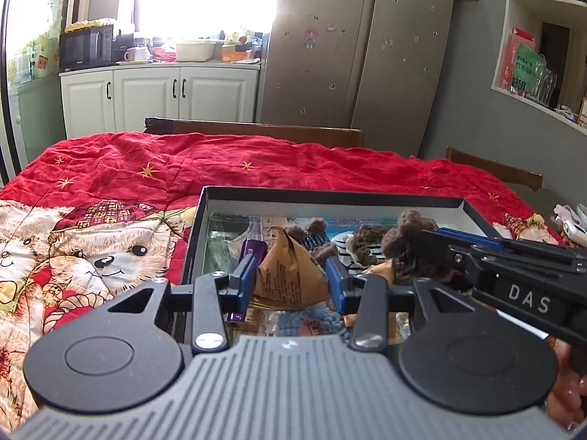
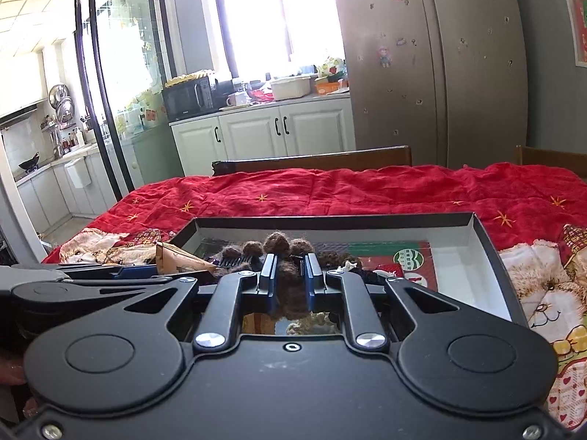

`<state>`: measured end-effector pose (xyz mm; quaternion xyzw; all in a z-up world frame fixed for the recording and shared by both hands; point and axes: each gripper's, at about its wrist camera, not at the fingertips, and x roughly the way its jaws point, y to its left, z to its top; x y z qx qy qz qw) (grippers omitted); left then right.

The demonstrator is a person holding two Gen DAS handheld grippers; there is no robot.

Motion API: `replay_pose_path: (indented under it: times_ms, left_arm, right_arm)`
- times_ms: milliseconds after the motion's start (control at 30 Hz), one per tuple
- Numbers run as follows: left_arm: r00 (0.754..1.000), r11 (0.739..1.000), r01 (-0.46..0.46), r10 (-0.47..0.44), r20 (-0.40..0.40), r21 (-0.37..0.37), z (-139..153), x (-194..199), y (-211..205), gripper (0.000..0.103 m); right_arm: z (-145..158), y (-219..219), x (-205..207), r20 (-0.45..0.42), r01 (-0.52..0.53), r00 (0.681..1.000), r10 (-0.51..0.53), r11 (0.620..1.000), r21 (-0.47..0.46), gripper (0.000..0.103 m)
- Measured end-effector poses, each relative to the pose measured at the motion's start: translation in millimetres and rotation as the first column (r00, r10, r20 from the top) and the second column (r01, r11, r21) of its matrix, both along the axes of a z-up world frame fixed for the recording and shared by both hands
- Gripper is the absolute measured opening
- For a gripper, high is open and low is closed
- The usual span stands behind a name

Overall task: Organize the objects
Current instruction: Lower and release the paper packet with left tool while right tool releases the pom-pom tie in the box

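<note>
The brown paper packet (image 1: 290, 275), folded to a point, sat clamped between the blue pads of the left gripper (image 1: 291, 281), held over the near part of the open box (image 1: 330, 196). Beside it, the right gripper (image 2: 290, 275) was clenched on a brown woolly toy (image 2: 284, 253) with round knobs on top, also above the box, with the toy's body running down between the pads.

Below them the box already held several things: a purple bar (image 1: 251, 253), a striped knitted piece (image 1: 348, 245), a blue yarn piece (image 1: 323, 321) and a red and green printed packet (image 2: 407, 260). The far right of the box floor was bare and white.

So the sorting looked well under way, with two items carried and not yet set down. On the red bear-print quilt (image 1: 146, 168) around the box, only some pale items (image 1: 572, 227) at the right edge seemed left to collect; what they were I could not tell.
</note>
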<state>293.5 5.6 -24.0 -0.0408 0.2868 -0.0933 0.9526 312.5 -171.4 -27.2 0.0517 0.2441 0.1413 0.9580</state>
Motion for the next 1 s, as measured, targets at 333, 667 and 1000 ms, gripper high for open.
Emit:
replay_pose_path:
  times_ms: [333,667,1000]
  left_arm:
    - [1.000,0.999,0.004,-0.004,0.008,0.036,-4,4,-7,0.045]
    - [1.000,0.999,0.011,-0.011,0.006,0.049,-5,4,-10,0.045]
    - [1.000,0.999,0.009,-0.009,0.004,0.045,-5,4,-9,0.046]
  right_arm:
    - [-9,0,8,-0.018,0.003,1.000,-0.003,1.000,-0.008,0.015]
    - [-14,-1,11,-0.035,0.003,0.999,-0.004,1.000,-0.013,0.016]
    - [-16,-2,11,-0.041,-0.003,0.999,0.002,1.000,-0.009,0.020]
